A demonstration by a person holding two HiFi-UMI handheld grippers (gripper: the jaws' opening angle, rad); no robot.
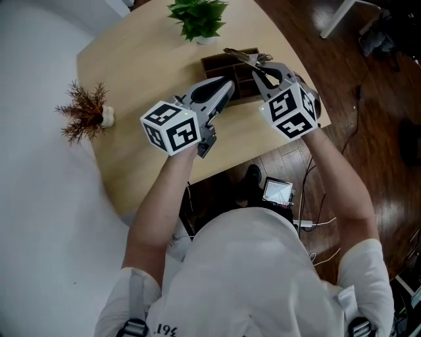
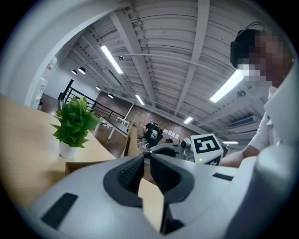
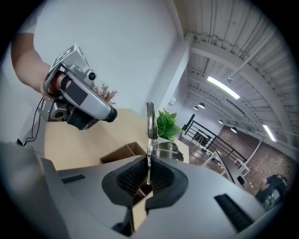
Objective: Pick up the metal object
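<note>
The metal object (image 3: 149,126) is a slim shiny utensil. Its handle stands straight up out of my right gripper (image 3: 148,175), which is shut on it. In the head view the metal object (image 1: 243,57) sticks out to the left of the right gripper (image 1: 258,66), above the dark wooden compartment box (image 1: 220,64). My left gripper (image 1: 227,89) points at the box's near side from the left, shut with nothing between its jaws. From the left gripper (image 2: 145,158) I see the right gripper's marker cube (image 2: 205,144) close ahead.
A potted green plant (image 1: 197,18) stands at the table's far edge behind the box. A dried reddish plant (image 1: 85,112) sits at the left edge. The pale wooden table (image 1: 138,66) ends just below my grippers. Cables and a small screen (image 1: 277,191) lie on the floor.
</note>
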